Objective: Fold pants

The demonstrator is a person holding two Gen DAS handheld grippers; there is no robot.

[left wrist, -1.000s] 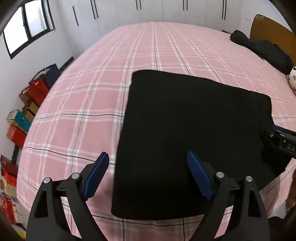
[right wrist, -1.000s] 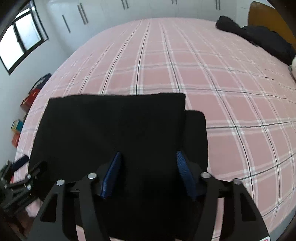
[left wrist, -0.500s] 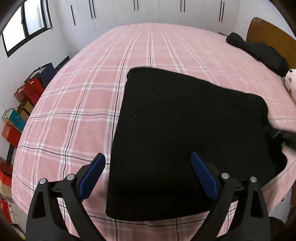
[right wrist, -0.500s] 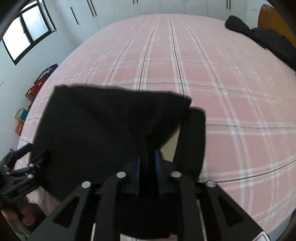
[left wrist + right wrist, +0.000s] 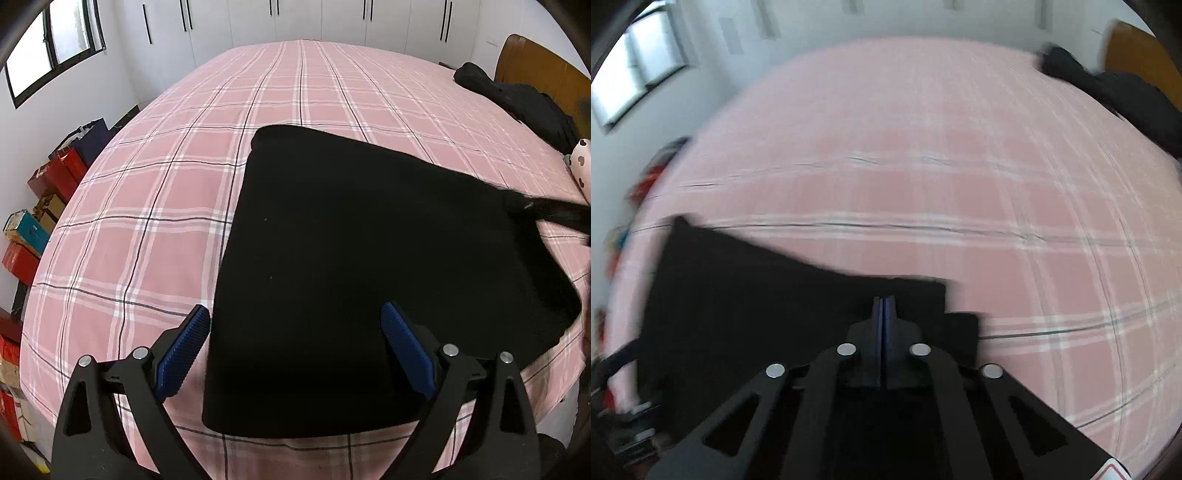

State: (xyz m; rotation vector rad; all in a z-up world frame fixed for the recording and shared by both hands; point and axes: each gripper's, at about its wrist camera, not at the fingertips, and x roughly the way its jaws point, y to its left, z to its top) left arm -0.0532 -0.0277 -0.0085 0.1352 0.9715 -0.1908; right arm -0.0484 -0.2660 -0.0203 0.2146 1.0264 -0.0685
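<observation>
Pants (image 5: 369, 258), a black, matte, roughly square folded slab of soft cloth, lay flat on the pink plaid bedspread (image 5: 155, 206) near its front edge. At six o'clock the left gripper (image 5: 295, 347) stood spread wide, its ribbed blue pads (image 5: 181, 347) straddling the near corner without touching. The right gripper (image 5: 884, 306) had just been closing; its blue pads met, and whether cloth was pinched could not be told.

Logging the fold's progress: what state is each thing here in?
pants: folded flat on the bed, right corner pulled up.
left claw: open, just been opening, gripping nothing.
right claw: shut, pinching the pants' edge.
wardrobe doors: shut.
dark clothes: heaped by the headboard.
</observation>
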